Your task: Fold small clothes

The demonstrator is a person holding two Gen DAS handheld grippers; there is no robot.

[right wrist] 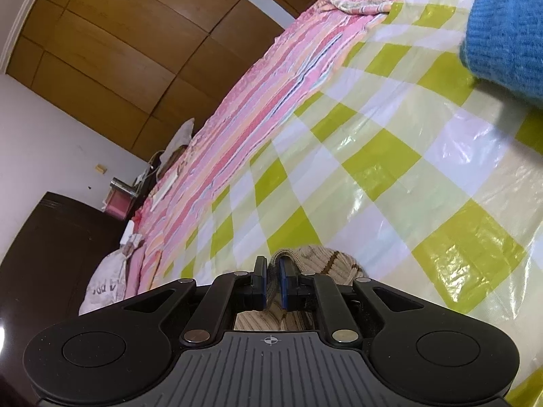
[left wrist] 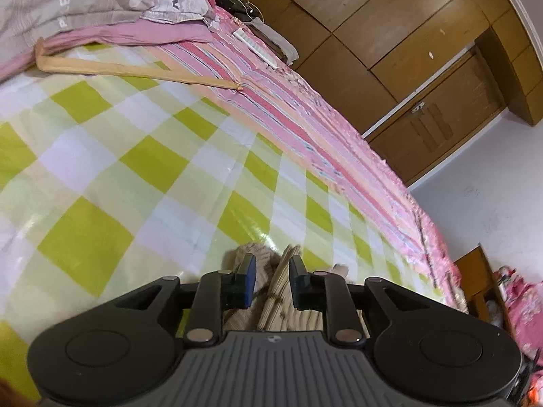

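Below both grippers, a checked sheet (left wrist: 135, 156) covers the bed, with a pink striped cover (left wrist: 305, 125) along its far edge and a wardrobe (left wrist: 390, 34) beyond. A blue knit (right wrist: 505, 44) lies on the sheet, well apart from the right gripper. A beige knit garment (right wrist: 325, 264) rests on the sheet under both grippers. Right gripper (right wrist: 272, 283): fingers narrow, pinching a fold of the garment. Left gripper (left wrist: 271, 283): fingers spread apart, straddling a raised ribbed edge without clamping it.
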